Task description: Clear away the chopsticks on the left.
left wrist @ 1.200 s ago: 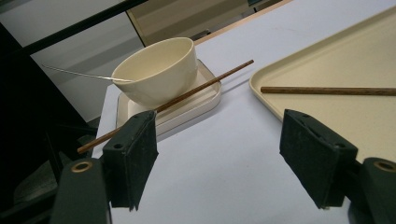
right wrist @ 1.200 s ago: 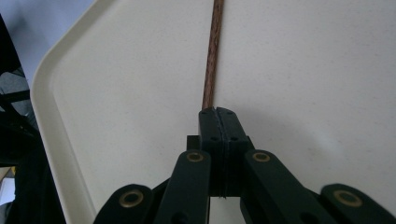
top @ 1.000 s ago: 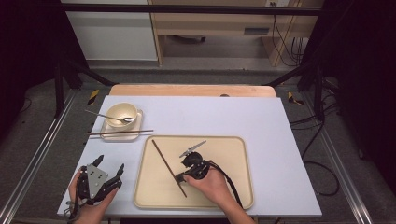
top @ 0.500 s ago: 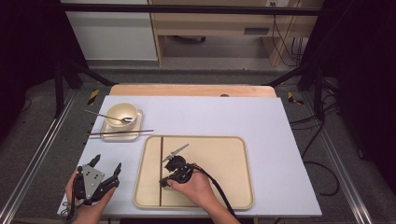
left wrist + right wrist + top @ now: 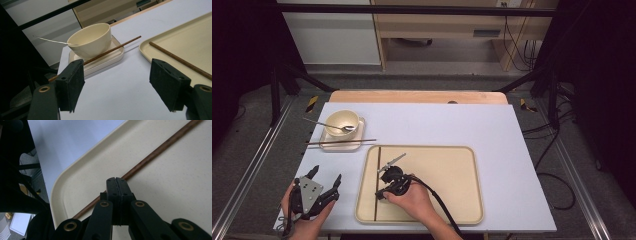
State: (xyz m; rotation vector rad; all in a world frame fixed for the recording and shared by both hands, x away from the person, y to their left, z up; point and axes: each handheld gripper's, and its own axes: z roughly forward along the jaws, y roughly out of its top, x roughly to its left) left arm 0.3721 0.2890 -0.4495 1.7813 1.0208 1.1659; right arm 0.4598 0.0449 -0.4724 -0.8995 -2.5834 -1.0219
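Two grippers are seen in the high view, one per hand. The left gripper point(image 5: 326, 176) is held at the lower left of the frame, over bare table point(image 5: 492, 125), w/ jaws spread wide and nothing between them; in the left gripper view the pads stand far apart at lower left and lower right. The right gripper point(image 5: 381, 194) is placed low centre-left of the high view, over the tray point(image 5: 452, 165), jaws pressed fully together. In the right gripper view its closed tips point(image 5: 117, 182) are laid against or just over a chopstick point(image 5: 160, 151); whether that stick is pinched can't be told.

Chopsticks counted: 2. One chopstick on the tray point(image 5: 378, 182) is laid straight along the tray's left side, running top to bottom of the frame. The 2nd chopstick point(image 5: 342, 142) is laid across the small square dish point(image 5: 341, 146), upper left, approx. level in the frame.

Other items, 1 each: one tray, one dish, one cream bowl point(image 5: 343, 122) set on the dish, one metal spoon point(image 5: 324, 123) resting in the bowl w/ its handle pointing to frame left.
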